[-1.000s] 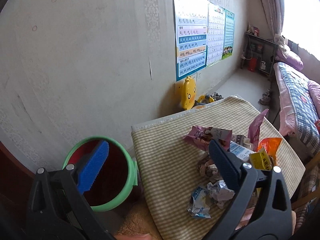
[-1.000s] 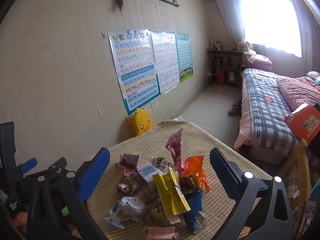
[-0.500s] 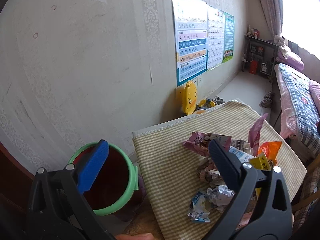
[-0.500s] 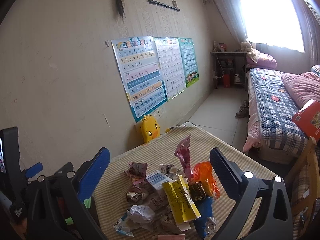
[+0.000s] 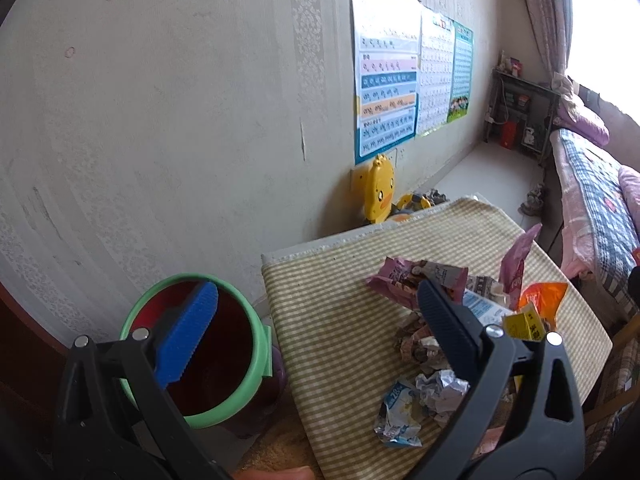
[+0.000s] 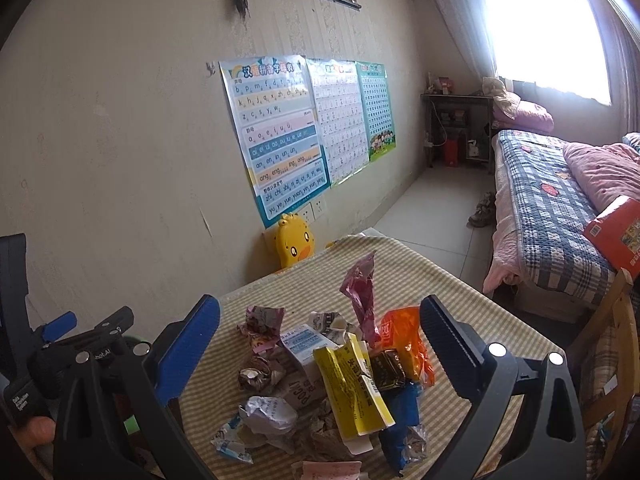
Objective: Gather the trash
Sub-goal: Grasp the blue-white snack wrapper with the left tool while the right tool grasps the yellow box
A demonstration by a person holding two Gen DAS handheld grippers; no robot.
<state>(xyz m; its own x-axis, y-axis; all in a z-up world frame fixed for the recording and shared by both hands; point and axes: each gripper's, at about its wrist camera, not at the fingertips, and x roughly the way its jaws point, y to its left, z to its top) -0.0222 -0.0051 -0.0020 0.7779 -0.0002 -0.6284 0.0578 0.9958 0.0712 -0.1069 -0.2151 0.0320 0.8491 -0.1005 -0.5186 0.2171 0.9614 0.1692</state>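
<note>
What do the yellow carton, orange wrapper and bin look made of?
Yellow carton: printed cardboard, matte, creased with an open flap. Orange wrapper: thin plastic film, glossy and crinkled. Bin: likely moulded plastic, with a smooth green rim and dark red inside.

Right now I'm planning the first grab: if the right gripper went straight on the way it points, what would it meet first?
Probably the trash pile: the open right gripper frames the yellow carton and orange wrapper on the checked tablecloth. Which comes first is unclear, since depth is hard to judge.
</note>
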